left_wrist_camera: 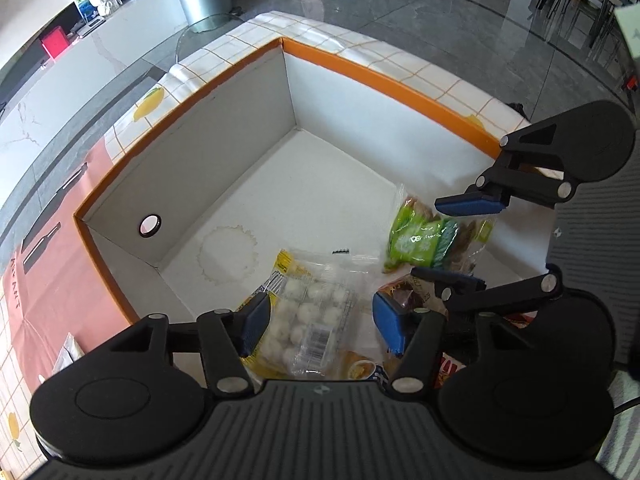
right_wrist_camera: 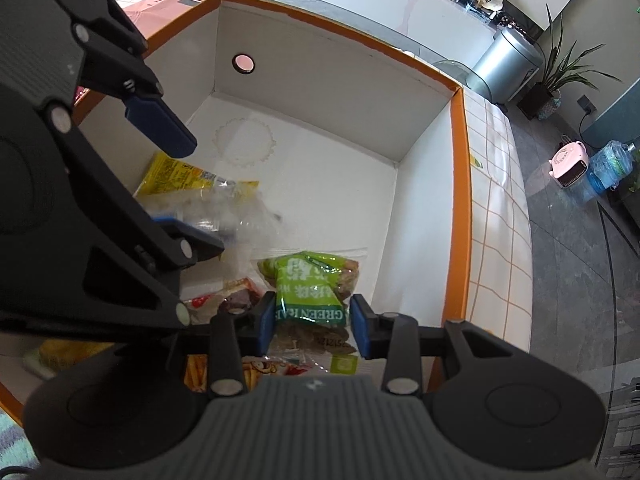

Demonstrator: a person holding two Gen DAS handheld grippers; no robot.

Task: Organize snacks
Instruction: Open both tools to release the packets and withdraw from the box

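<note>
the orange-rimmed box (left_wrist_camera: 384, 76) sits open on the tabletop (left_wrist_camera: 404, 60), which wears a white cloth with an orange grid, and the snacks lie gathered in its near corner. the left gripper (left_wrist_camera: 320, 320) points steeply down into the box with its jaws wide; in the left wrist view the clear pack of white round sweets (left_wrist_camera: 308, 312) with yellow ends lies between the blue pads, the 9 o'clock pad just beside the pack's edge and the 3 o'clock pad apart from it, so nothing is pressed. a brown-wrapped snack (left_wrist_camera: 404, 292) lies just behind that 3 o'clock pad.

the right gripper (right_wrist_camera: 313, 326) also tilts down into the box, its jaws narrow. in the right wrist view the green tea snack bag (right_wrist_camera: 310, 288) stands between its blue pads: the 9 o'clock pad lies against the bag, while at 3 o'clock a thin gap shows, so i cannot tell whether the bag is truly pinched. from the left wrist view that bag (left_wrist_camera: 424, 240) lies at 2 o'clock of the sweets, with the right gripper (left_wrist_camera: 460, 240) straddling it. a fries packet (right_wrist_camera: 256, 372) shows under the right gripper at 6 o'clock.
</note>
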